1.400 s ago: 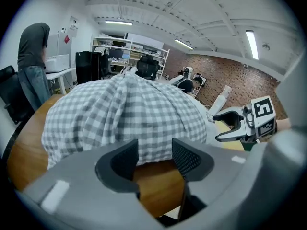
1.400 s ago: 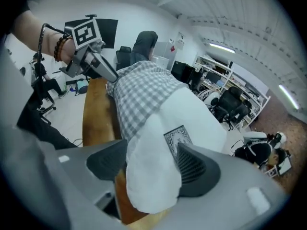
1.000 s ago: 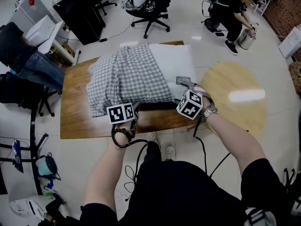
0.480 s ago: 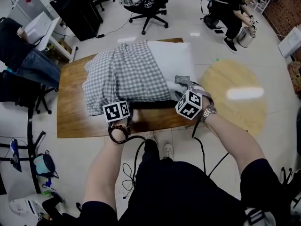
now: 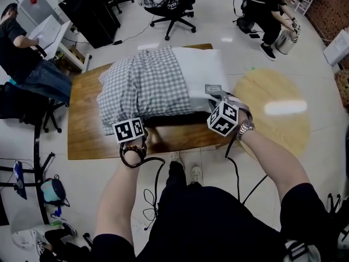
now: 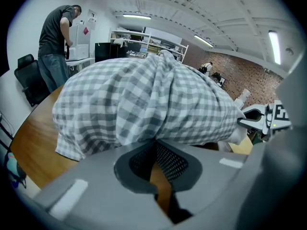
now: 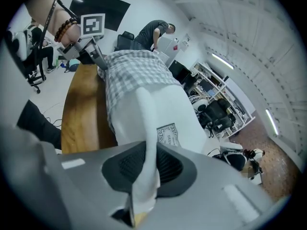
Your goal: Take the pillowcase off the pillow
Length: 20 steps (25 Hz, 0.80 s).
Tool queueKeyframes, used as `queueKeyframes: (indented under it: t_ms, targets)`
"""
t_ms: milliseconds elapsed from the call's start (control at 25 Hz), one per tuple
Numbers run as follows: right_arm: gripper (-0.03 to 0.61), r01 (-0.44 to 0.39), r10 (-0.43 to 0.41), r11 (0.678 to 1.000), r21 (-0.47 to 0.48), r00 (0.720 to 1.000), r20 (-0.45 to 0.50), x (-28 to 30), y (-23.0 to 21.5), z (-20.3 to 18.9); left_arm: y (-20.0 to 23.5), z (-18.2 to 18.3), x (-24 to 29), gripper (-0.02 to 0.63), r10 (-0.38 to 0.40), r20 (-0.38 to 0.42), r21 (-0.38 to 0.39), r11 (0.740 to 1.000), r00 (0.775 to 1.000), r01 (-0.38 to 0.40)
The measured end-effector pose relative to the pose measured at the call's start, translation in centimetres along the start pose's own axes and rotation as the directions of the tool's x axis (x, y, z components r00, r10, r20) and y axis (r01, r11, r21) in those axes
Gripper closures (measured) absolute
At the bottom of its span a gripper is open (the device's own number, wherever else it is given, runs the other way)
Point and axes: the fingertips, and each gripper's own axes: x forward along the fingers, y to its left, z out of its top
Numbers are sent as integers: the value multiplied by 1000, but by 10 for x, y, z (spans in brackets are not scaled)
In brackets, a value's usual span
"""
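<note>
A white pillow (image 5: pixel 203 70) lies on the wooden table (image 5: pixel 87 138), its left part inside a grey checked pillowcase (image 5: pixel 143 86). My left gripper (image 5: pixel 140 125) is at the pillowcase's near hem. Its jaws have just been closing and are shut, pinching the checked hem (image 6: pixel 154 139) at their tips. My right gripper (image 5: pixel 211 101) is at the pillow's bare near right corner. Its jaws have just been closing too, and white pillow fabric (image 7: pixel 146 162) is pressed between the pads. Each gripper shows in the other's view: the right gripper (image 6: pixel 259 121) and the left gripper (image 7: pixel 93 51).
A round pale wooden table (image 5: pixel 272 113) stands to the right. A black office chair (image 5: pixel 174 10) is behind the table. One person (image 5: pixel 22 53) sits at the left and another (image 5: pixel 267 10) crouches at the back right. A cable (image 5: pixel 152 168) hangs below my left hand.
My left gripper has slid left along the pillowcase's near edge. My right gripper has risen a little at the pillow's corner. The seated person at the left has leaned into view.
</note>
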Motion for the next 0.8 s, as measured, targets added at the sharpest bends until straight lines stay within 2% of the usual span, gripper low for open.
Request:
queueKeyframes:
  t_ms: [800]
  targets:
    - [542,73,-73,997,-3,997,-11,-30,-21,-40,60,0,-48,611,100,42,-77,992,994,-97]
